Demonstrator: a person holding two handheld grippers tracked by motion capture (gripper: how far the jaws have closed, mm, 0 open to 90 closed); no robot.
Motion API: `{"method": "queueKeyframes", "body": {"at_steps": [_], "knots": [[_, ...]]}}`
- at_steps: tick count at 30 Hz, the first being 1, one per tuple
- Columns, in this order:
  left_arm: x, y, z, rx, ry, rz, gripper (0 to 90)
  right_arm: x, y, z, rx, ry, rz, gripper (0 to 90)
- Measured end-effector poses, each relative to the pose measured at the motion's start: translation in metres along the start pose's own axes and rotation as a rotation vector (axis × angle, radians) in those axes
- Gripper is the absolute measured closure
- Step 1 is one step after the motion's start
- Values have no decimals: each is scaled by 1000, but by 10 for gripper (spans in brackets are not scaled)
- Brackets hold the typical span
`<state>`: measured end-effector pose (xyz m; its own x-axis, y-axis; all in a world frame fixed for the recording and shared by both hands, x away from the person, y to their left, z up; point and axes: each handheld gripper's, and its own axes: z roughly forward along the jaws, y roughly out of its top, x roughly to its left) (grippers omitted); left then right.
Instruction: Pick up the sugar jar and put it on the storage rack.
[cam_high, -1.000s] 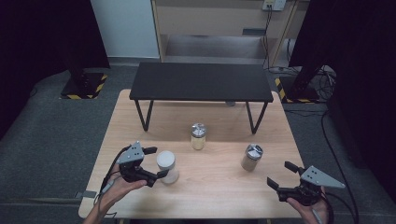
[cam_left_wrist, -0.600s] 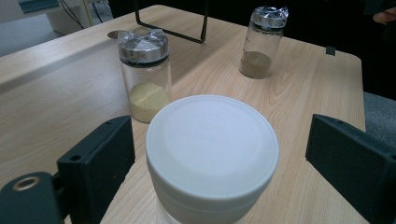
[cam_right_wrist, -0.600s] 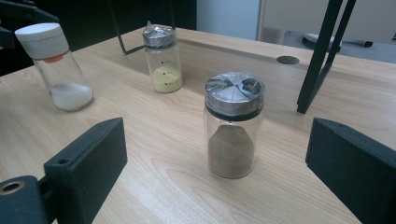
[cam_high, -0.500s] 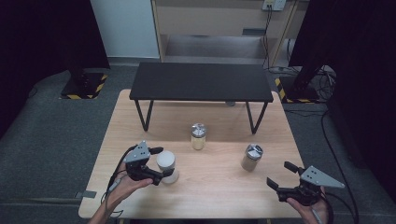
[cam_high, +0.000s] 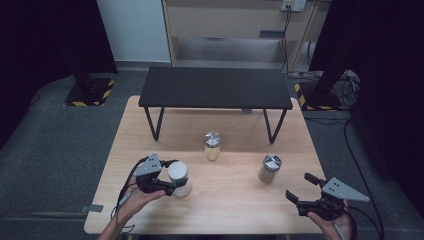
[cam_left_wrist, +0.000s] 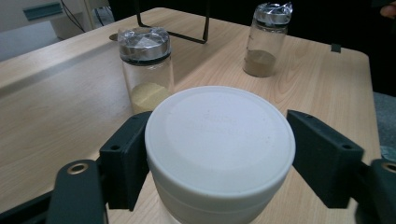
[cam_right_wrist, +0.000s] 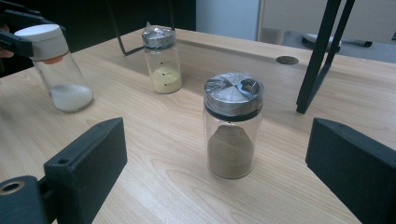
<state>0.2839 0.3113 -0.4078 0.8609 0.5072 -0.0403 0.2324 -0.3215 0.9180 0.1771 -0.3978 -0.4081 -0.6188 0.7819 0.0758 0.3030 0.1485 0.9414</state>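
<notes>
Two fingers of the left gripper (cam_left_wrist: 219, 154) have just been closing and are gripping the white-lidded jar (cam_left_wrist: 219, 140) on the desk (cam_high: 235, 200). Right gripper (cam_right_wrist: 219, 172) is staying open, facing the brown-powder jar (cam_right_wrist: 232, 130).

Between the white-lidded jar (cam_high: 178, 176) at the near left and the brown-powder jar (cam_high: 269, 168) at the right lies an open stretch of wooden table (cam_high: 230, 200). The yellow-powder jar (cam_high: 212, 146) stands farther back in that gap. Behind it, the black bench (cam_high: 216, 87) spans the table, its legs narrowing passage beneath.
</notes>
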Motion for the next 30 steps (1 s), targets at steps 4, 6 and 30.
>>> {"method": "queueKeyframes", "body": {"at_steps": [4,6,30], "knots": [[0,-1,-1,-4,8,9,320,0,0,0,0,0,-1,60],[-2,-1,-1,-5,13,12,322,0,0,0,-1,0,1,59],[-1,14,-7,0,-3,26,325,-1,-1,0,-3,0,7,59]]}}
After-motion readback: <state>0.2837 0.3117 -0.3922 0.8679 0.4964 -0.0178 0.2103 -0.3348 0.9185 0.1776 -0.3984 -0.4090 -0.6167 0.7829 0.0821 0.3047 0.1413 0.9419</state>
